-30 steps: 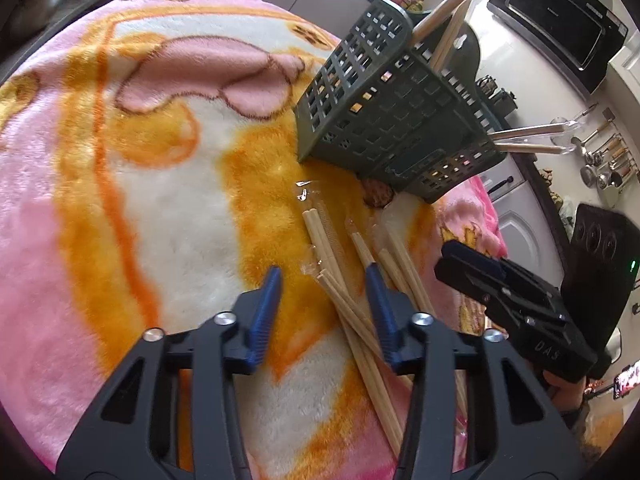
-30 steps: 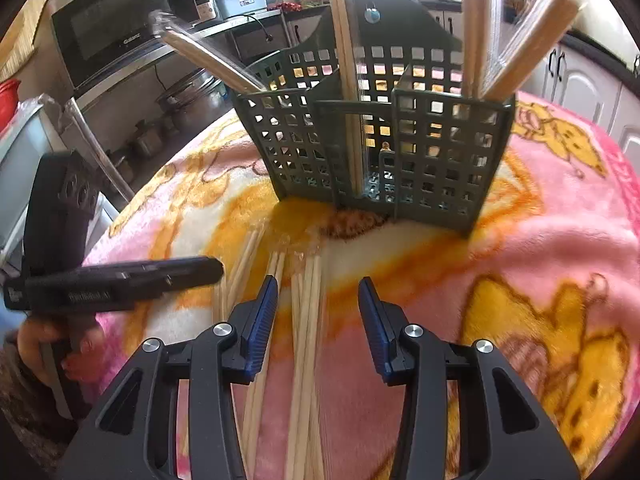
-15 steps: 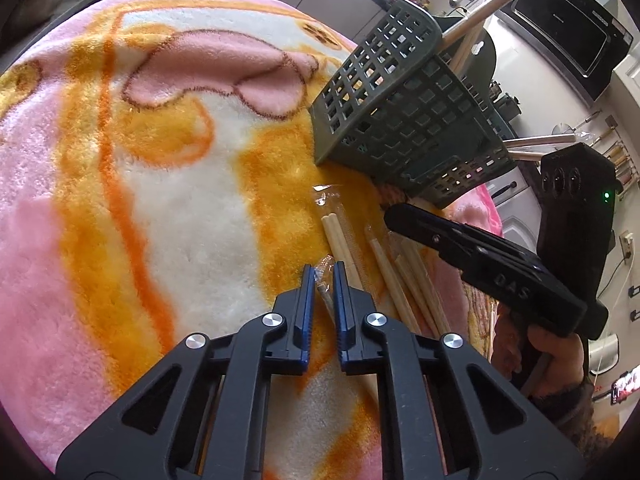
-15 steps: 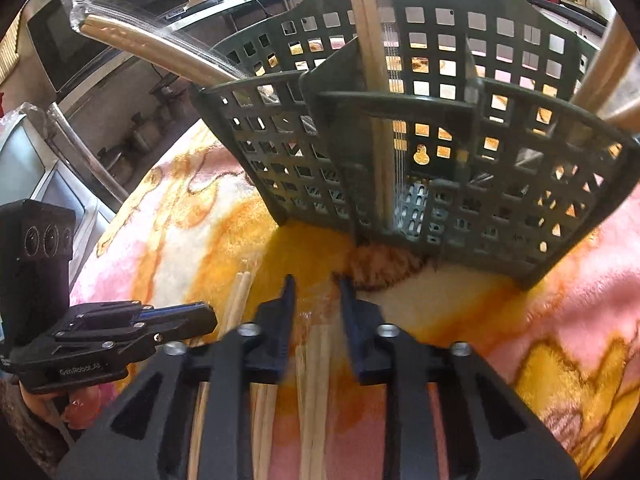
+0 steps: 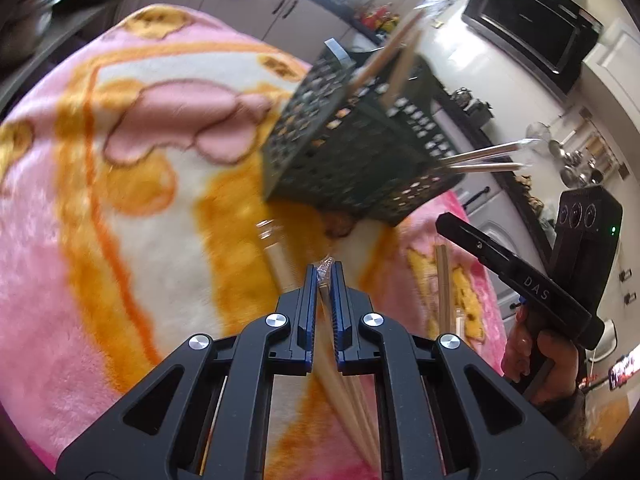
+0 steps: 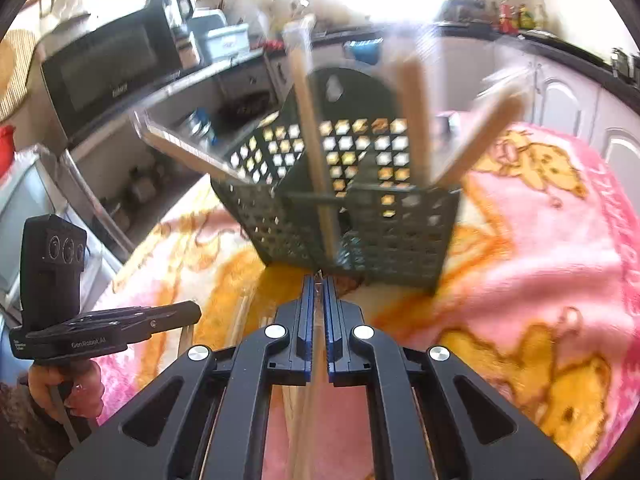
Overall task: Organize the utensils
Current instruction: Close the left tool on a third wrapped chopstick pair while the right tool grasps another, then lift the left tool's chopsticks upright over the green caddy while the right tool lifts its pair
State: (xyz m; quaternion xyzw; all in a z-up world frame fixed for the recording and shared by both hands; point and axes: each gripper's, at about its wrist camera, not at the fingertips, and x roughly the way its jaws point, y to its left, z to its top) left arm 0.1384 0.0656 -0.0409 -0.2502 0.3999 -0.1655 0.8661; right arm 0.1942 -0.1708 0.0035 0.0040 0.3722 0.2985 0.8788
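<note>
The left gripper has its jaws pinched on a wrapped pair of chopsticks, the crinkled plastic tip poking out just past the blue pads — the sticks run back under the gripper toward the camera. The right gripper likewise has its jaws pressed on a wrapped pair, seen as a pale strip between its pads. Both hover over a pink and orange blanket. Ahead stands the dark green basket, already holding several wrapped chopsticks that lean out of its compartments at different angles. Loose chopsticks lie on the blanket between the two grippers, and one more wrapped pair rests just left of the left gripper's tips. A microwave sits behind — the view is blurred.
</note>
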